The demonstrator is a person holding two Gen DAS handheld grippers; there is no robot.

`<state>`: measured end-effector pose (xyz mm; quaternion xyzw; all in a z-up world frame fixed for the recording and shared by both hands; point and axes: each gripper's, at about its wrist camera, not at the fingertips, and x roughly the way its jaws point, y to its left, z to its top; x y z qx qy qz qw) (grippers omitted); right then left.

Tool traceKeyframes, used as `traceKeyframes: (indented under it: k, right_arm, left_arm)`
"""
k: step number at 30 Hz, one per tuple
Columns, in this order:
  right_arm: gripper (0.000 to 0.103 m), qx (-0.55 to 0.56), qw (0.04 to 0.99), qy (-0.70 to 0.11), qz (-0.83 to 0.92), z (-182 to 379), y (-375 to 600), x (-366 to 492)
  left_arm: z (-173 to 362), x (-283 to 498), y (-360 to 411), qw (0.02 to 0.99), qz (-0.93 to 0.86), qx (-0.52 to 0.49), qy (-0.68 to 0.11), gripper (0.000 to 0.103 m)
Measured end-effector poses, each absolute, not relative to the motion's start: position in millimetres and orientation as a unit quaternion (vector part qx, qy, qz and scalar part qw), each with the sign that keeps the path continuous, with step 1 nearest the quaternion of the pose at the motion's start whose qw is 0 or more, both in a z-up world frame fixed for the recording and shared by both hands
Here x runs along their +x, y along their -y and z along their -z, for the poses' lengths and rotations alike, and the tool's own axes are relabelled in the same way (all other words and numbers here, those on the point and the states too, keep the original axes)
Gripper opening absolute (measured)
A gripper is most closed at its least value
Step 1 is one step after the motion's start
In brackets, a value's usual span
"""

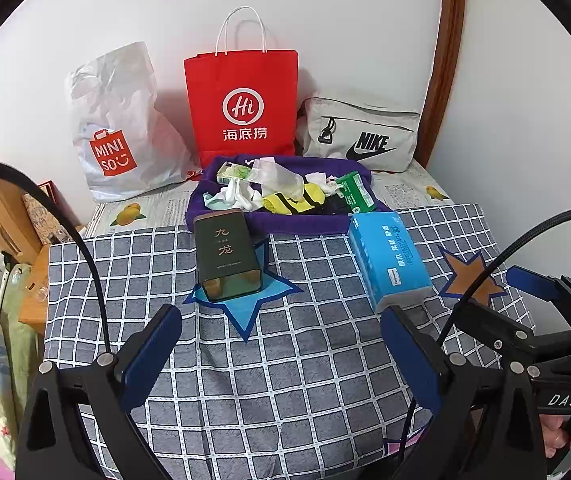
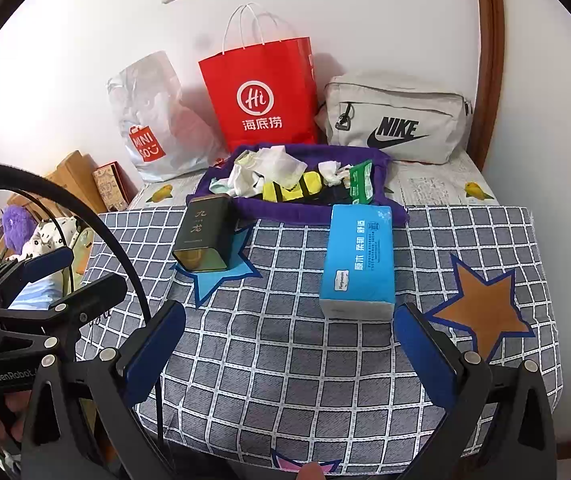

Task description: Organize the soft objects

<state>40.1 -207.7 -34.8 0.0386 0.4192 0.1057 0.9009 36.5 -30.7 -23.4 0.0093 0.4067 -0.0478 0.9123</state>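
Observation:
A blue tissue pack lies on the grey checked cloth. A dark green tin lies on a blue star patch. Behind them a purple cloth tray holds white socks, yellow-black socks, a green wipes pack and a clear plastic bag. My left gripper is open and empty over the cloth. My right gripper is open and empty, just before the tissue pack.
A Miniso plastic bag, a red paper bag and a grey Nike bag stand against the wall. Bedding and wooden furniture lie left of the table.

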Motion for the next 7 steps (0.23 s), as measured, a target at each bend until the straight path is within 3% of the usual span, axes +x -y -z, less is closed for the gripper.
traceKeyframes:
  k: [7]
  right_arm:
    - [0.103, 0.038, 0.899, -0.423, -0.107, 39.5, 206.6, 43.7]
  left_arm:
    - [26.0, 38.6, 28.3, 0.914, 0.047, 0.01, -0.404, 0.1]
